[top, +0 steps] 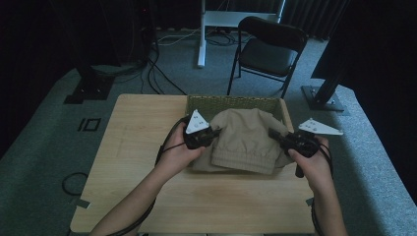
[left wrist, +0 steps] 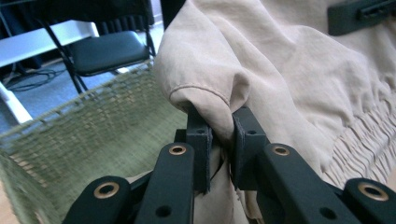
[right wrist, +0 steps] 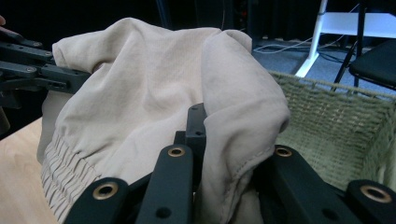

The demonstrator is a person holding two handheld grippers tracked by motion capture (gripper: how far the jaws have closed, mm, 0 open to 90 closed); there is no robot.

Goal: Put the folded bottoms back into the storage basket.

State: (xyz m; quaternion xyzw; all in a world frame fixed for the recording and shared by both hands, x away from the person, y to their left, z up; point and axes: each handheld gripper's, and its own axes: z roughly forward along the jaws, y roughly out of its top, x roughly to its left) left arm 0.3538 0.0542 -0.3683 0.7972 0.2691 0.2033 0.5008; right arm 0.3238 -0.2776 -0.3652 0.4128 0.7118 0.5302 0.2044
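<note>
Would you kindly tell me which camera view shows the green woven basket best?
The high view: the green woven basket appears whole behind the beige garment. The left gripper view shows one blurred wall; the right gripper view shows a corner.

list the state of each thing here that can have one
beige garment: folded, held up at both sides, partly over the basket
woven basket: upright, open
left tool: shut on the garment's fold
right tool: shut on the garment's edge
folding chair: unfolded, unoccupied
</note>
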